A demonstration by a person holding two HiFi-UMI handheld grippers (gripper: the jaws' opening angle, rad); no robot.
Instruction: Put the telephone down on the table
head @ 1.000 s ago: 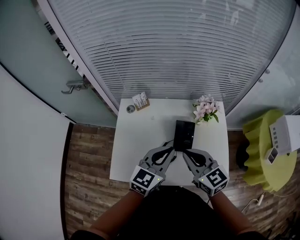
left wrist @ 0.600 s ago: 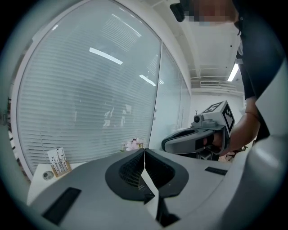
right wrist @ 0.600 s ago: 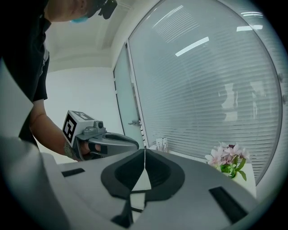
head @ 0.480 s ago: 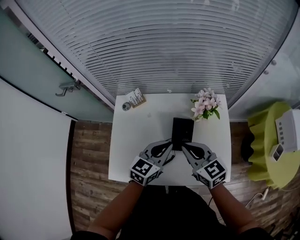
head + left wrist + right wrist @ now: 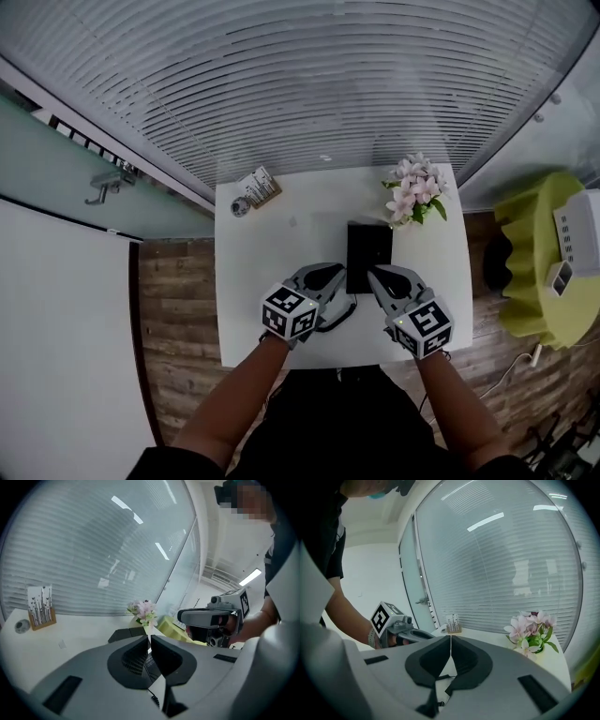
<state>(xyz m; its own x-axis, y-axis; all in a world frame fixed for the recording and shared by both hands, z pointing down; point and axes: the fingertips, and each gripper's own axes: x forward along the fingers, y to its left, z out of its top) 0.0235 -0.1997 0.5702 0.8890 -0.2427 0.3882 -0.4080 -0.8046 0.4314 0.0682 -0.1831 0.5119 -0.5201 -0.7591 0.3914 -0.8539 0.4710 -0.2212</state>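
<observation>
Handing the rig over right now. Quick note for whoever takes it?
Left gripper: jaws together, nothing between them, at the near left corner of the telephone.
Right gripper: jaws together, empty, at its near right corner.
Telephone: looks flat on the white table, this side of the flowers. Whether either gripper touches it cannot be told.
Done: telephone appears to be down.
Left: confirm it rests on the table, then draw both grippers clear.
</observation>
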